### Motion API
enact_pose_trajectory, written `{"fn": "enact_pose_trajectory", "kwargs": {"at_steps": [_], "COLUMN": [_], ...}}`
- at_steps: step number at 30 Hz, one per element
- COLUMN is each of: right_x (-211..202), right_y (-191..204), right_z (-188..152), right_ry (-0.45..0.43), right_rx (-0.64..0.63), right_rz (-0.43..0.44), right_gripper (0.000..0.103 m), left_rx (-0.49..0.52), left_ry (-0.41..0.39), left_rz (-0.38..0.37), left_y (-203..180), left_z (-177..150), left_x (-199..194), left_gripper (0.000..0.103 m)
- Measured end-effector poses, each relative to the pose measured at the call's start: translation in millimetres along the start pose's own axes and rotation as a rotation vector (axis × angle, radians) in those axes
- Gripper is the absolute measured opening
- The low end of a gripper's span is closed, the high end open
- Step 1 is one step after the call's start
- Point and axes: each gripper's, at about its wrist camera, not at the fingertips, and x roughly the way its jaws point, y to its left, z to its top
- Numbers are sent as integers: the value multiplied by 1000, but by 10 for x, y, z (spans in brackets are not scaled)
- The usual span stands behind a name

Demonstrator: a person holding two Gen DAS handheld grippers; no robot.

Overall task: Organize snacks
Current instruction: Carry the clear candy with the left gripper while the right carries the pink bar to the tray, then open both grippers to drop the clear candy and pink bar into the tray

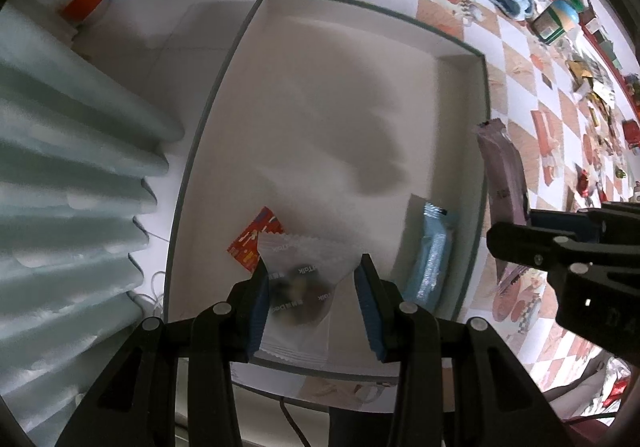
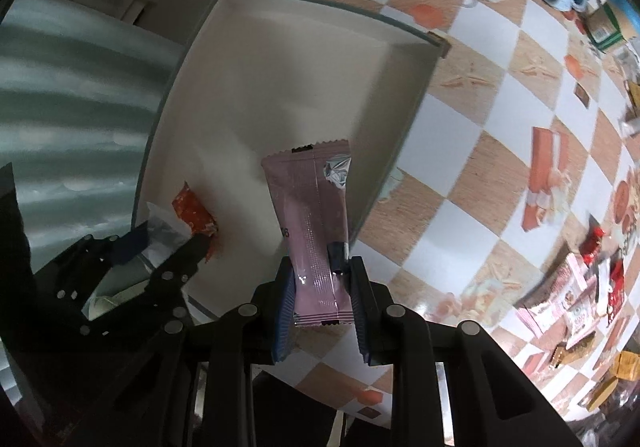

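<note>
Left gripper [image 1: 314, 301] grips a clear cookie packet [image 1: 296, 299] over the white box's [image 1: 460, 43] near edge; right gripper [image 2: 322, 299] clamps a pink snack bar [image 2: 316, 231] above its right rim.

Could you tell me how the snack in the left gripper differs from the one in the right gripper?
The white packet is squarish, with a dark round snack showing; the pink packet is long, narrow and opaque. The left gripper holds its packet over the white box; the right gripper holds its packet at the box's edge. Both are sealed wrappers.
</note>
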Motion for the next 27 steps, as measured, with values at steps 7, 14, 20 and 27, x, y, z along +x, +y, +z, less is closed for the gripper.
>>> {"fn": "enact_pose_trajectory", "kwargs": {"at_steps": [7, 14, 20, 27], "right_x": [162, 315, 410, 386], "right_y": [102, 159, 250, 230], "right_z": [47, 147, 259, 286], "right_ry": [32, 52, 56, 53], "right_rx": [-17, -6, -4, 13], "right_rz": [13, 21, 23, 12], "right_gripper": [28, 28, 28, 70], "left_rx": [-22, -21, -9, -3], "left_ry": [24, 39, 33, 2], "left_rz": [0, 2, 3, 12], "left_y": [32, 37, 3, 34], "left_z": [35, 110, 173, 127], "left_x": [124, 236, 267, 214], "left_gripper": [44, 44, 45, 79]}}
